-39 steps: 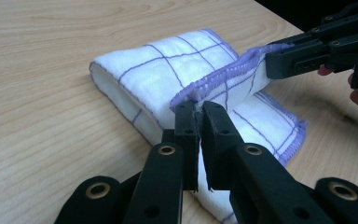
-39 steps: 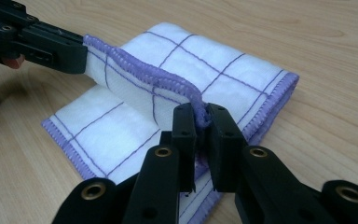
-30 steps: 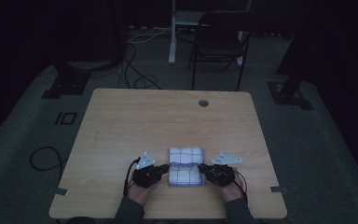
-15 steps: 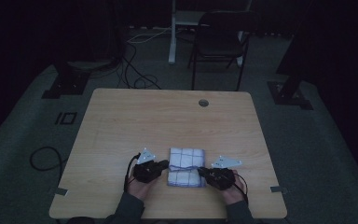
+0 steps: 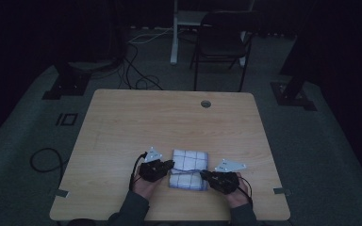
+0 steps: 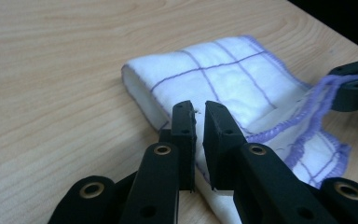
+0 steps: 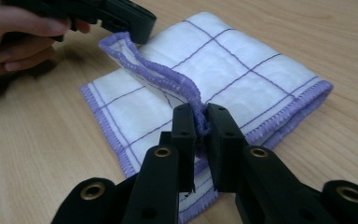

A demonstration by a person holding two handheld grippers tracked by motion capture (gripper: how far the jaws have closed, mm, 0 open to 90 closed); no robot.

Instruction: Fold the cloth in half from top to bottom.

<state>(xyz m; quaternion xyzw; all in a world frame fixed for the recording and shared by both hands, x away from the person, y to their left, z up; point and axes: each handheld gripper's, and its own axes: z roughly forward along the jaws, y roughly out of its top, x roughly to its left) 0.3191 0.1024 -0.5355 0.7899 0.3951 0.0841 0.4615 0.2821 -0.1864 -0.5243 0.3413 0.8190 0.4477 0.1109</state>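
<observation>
A folded white cloth [image 5: 188,160] with purple grid lines and a purple hem lies near the front of the wooden table [image 5: 169,117]. My left gripper [image 5: 169,165] is at its left side, jaws shut on a corner of the top layer [image 6: 199,114]. My right gripper [image 5: 205,175] is at its right side, shut on the same purple hem [image 7: 201,116]. The hem [image 7: 154,70] hangs raised between the two grippers while the cloth [image 7: 242,60] below stays flat. The left gripper [image 7: 135,23] and the hand holding it appear in the right gripper view; the right gripper [image 6: 354,88] appears in the left gripper view.
A round cable hole [image 5: 206,103] sits near the table's far edge. A dark chair [image 5: 221,42] and a white desk leg [image 5: 174,37] stand behind the table. Cables [image 5: 136,80] lie on the floor. The room is dim.
Both hands have barely shifted. The cloth's near part looks slightly drawn toward the table's front edge, with its hem lifted.
</observation>
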